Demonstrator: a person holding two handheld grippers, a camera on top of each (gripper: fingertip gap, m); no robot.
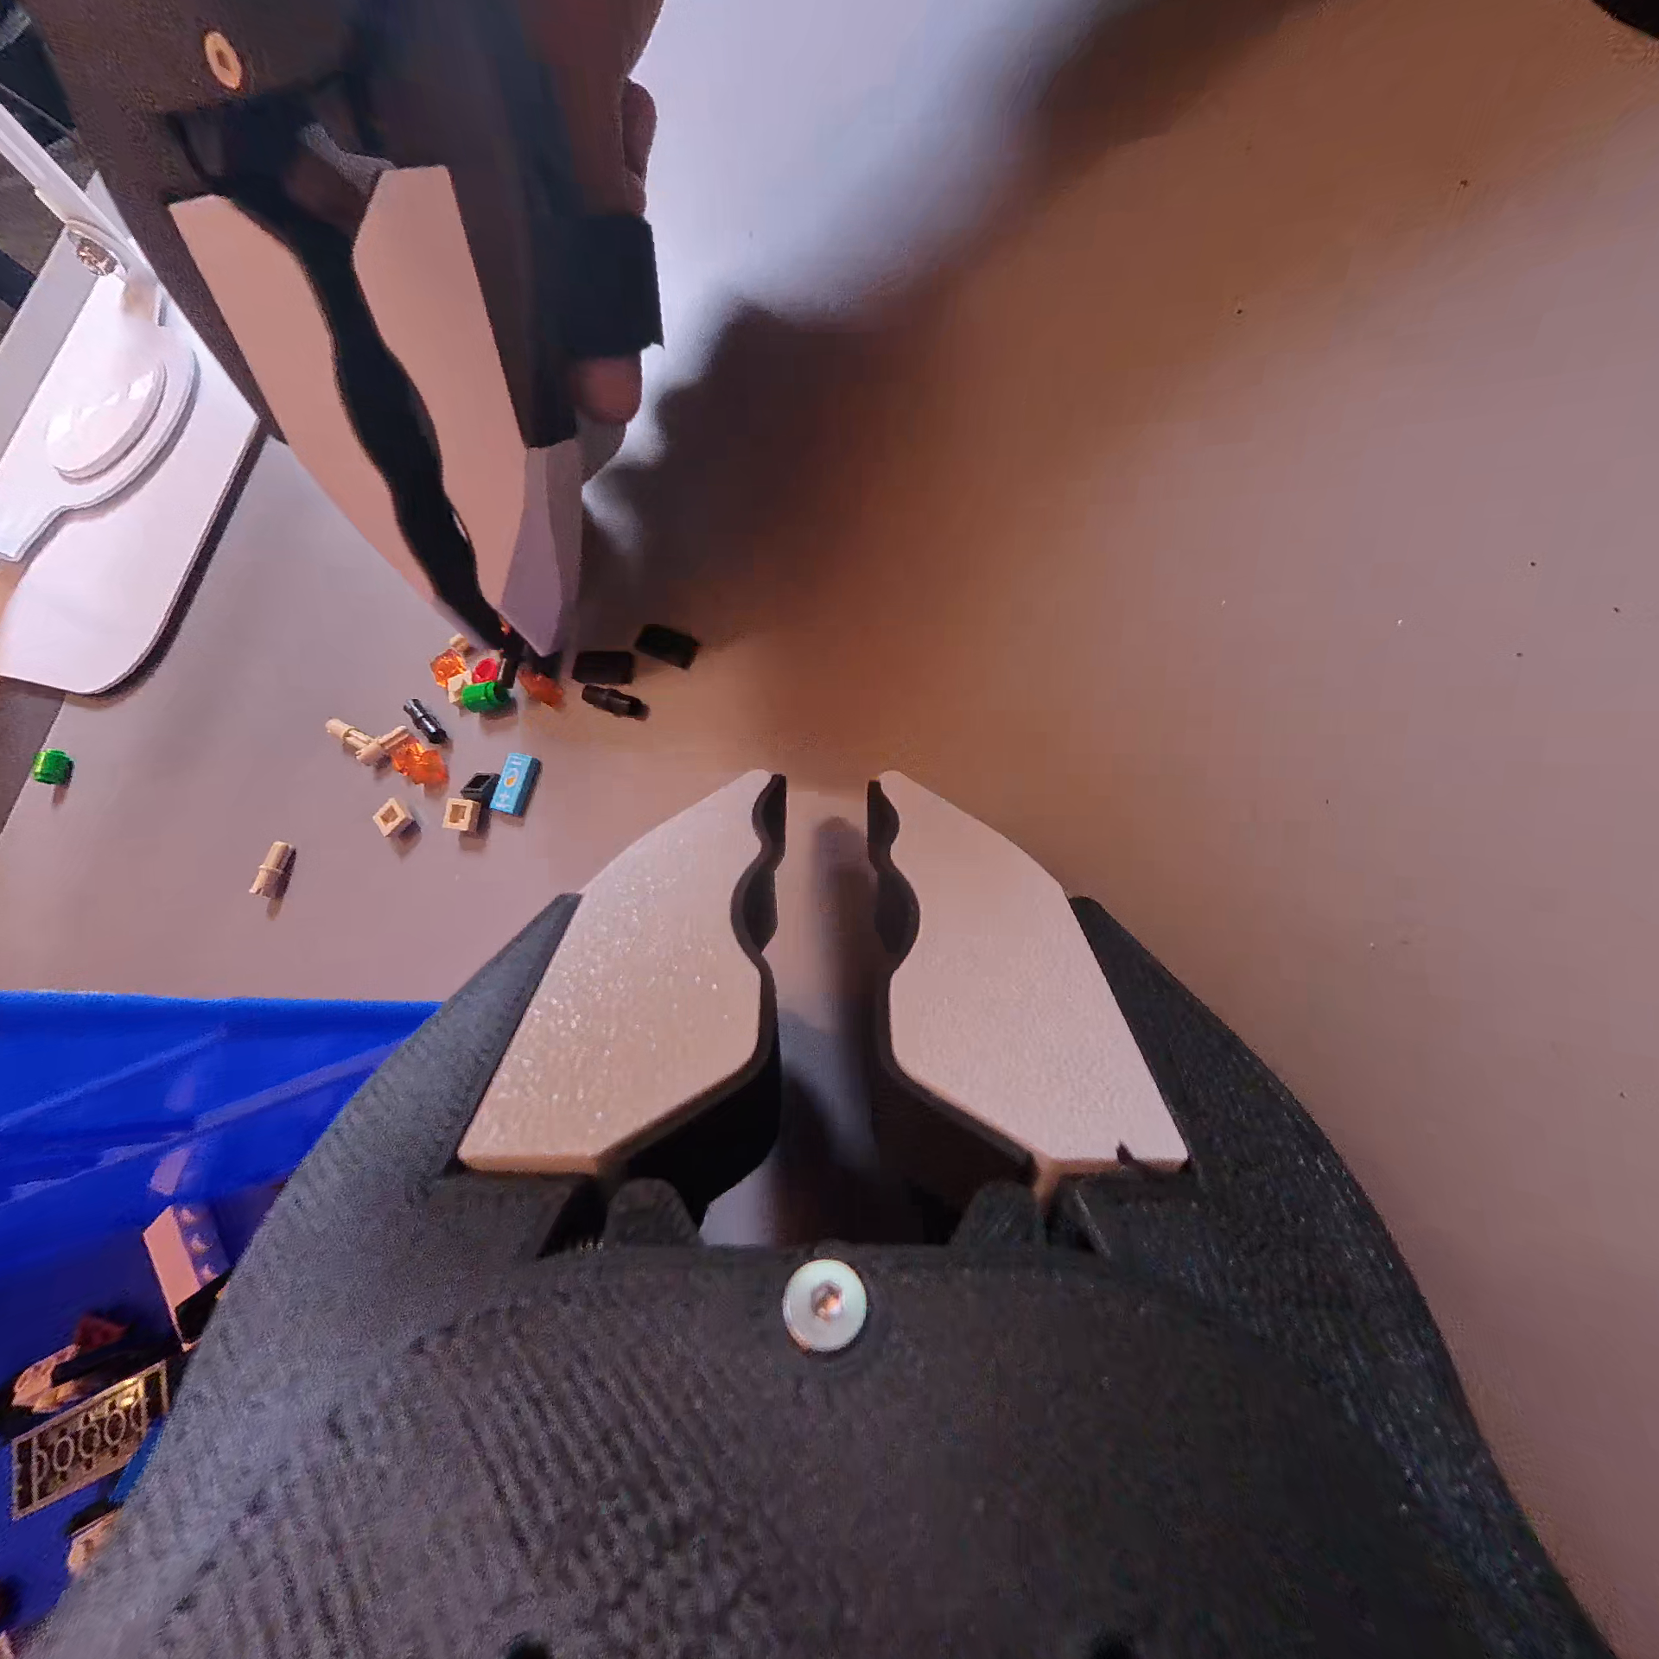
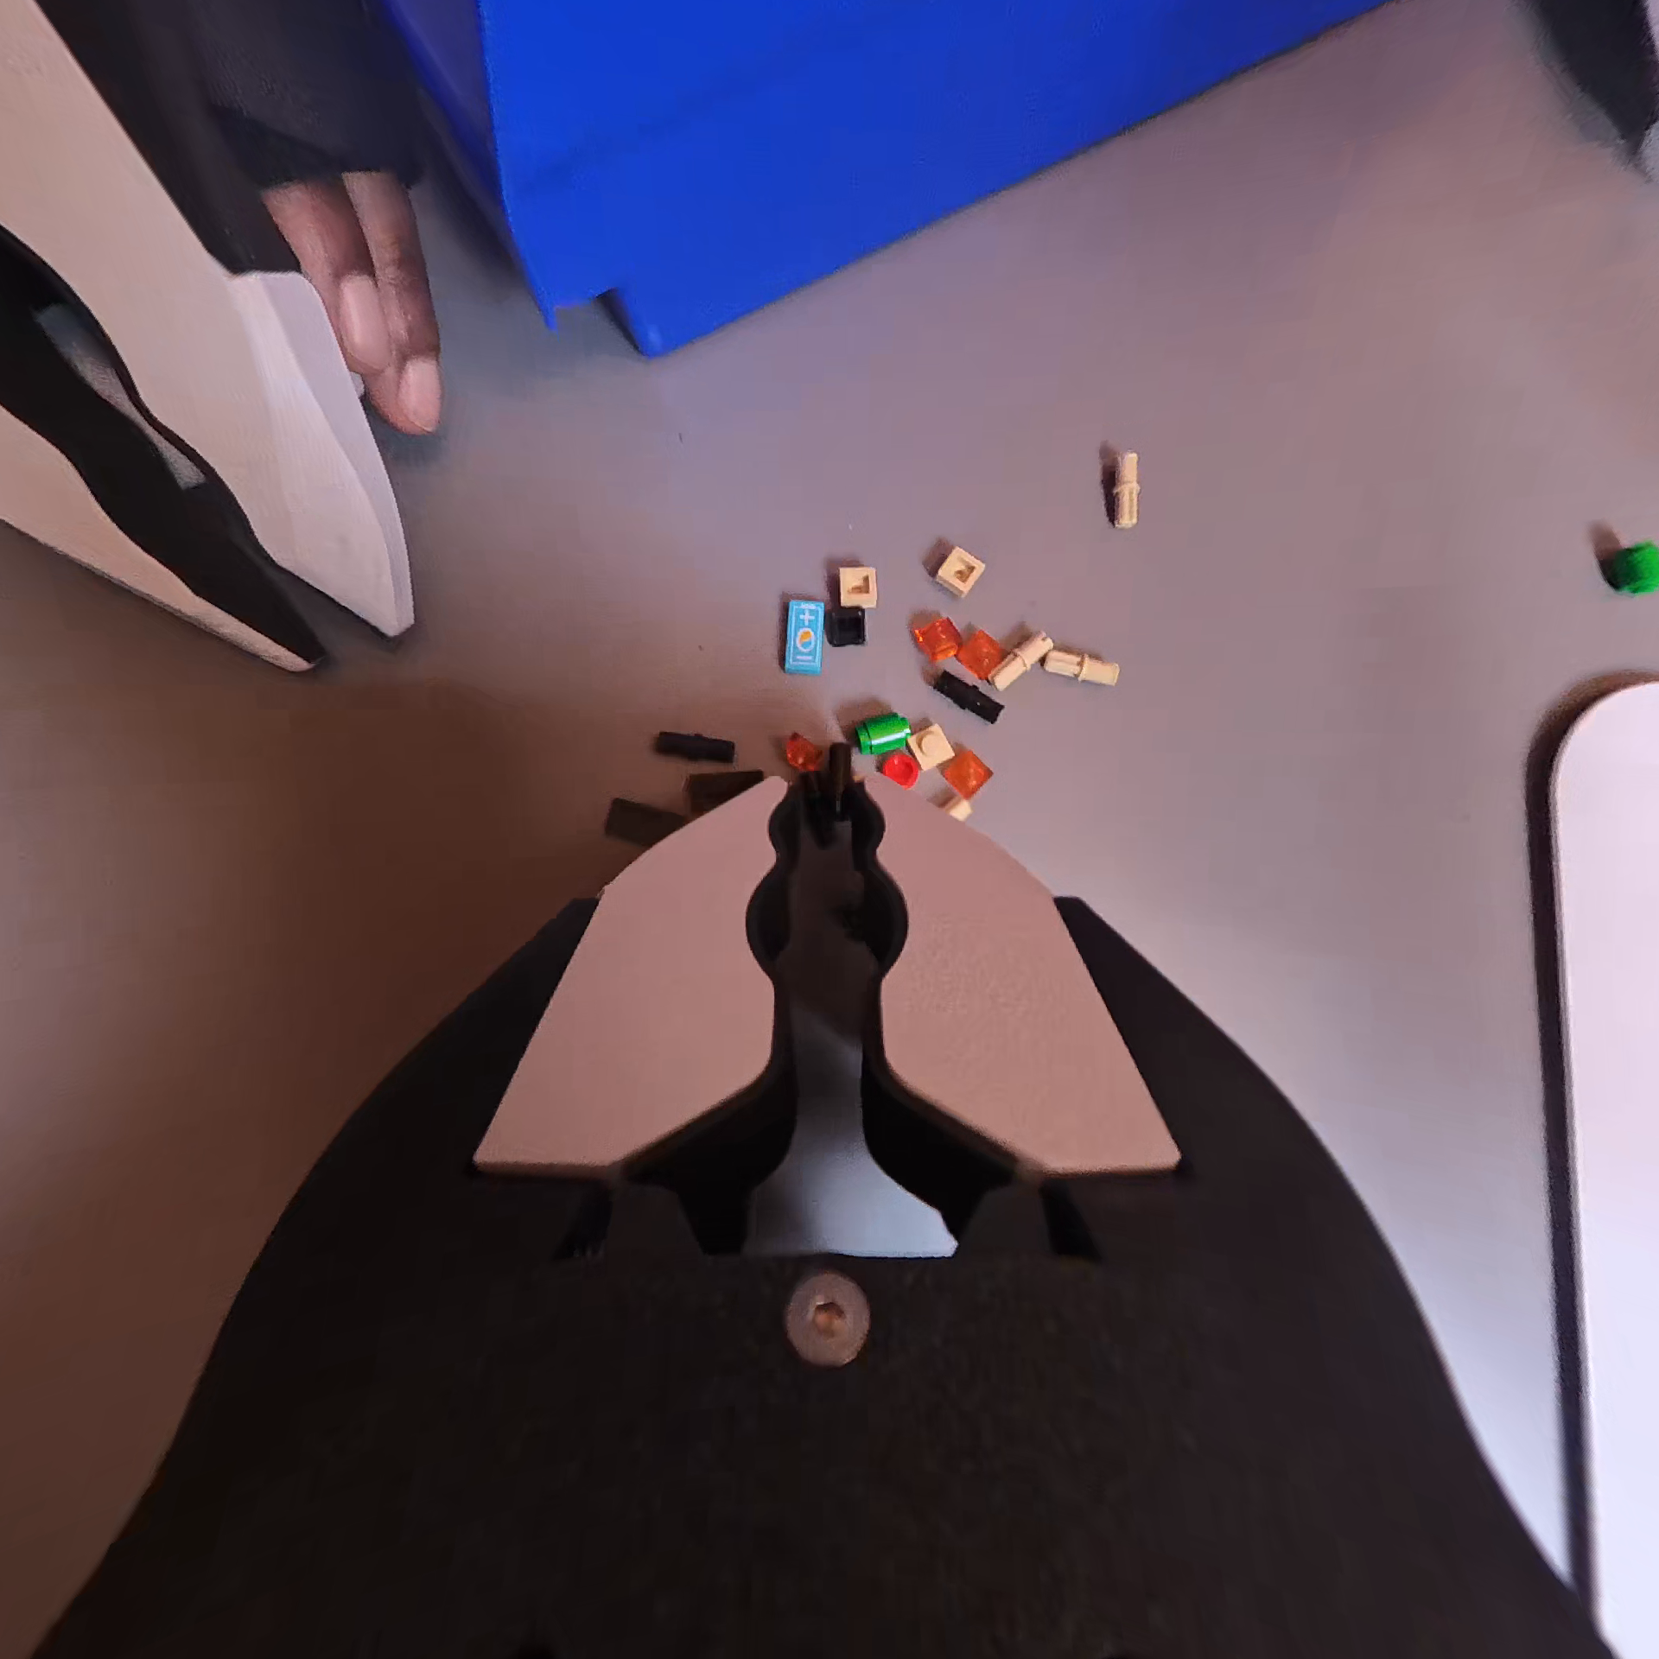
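Now, left tongs: the left gripper (image 1: pixel 826 790) hung over bare tabletop (image 1: pixel 1257 628) with its fingers a little apart and nothing between them, well apart from the scattered pieces.
Right tongs: the right gripper (image 2: pixel 830 799) was down at the near edge of the scatter, its fingers drawn in close around a slim black pin (image 2: pixel 835 776) that stuck out past the tips; whether the pads pressed on it I cannot tell.
Just beside the right tips: a clear orange stud (image 2: pixel 802 752) on one side, a green cylinder (image 2: pixel 882 733) and a red round piece (image 2: pixel 900 769) on the other.
Dark pieces: another black pin (image 2: pixel 693 745) and two flat dark tiles (image 2: pixel 718 788) lay beside that gripper's left finger.
Farther out: a light blue tile (image 2: pixel 804 636), a small black square piece (image 2: pixel 845 626), tan square plates (image 2: pixel 959 569), more orange studs (image 2: pixel 956 645) and tan pins (image 2: pixel 1082 665).
Strays: one tan pin (image 2: pixel 1126 489) and a second green cylinder (image 2: pixel 1634 567) lay apart, toward the table's edge.
Blue bin: a blue bin (image 2: pixel 808 162) stood beyond the scatter, near the left gripper, with loose parts inside.
White board: a white board (image 2: pixel 1607 1077) lay at the table's side.
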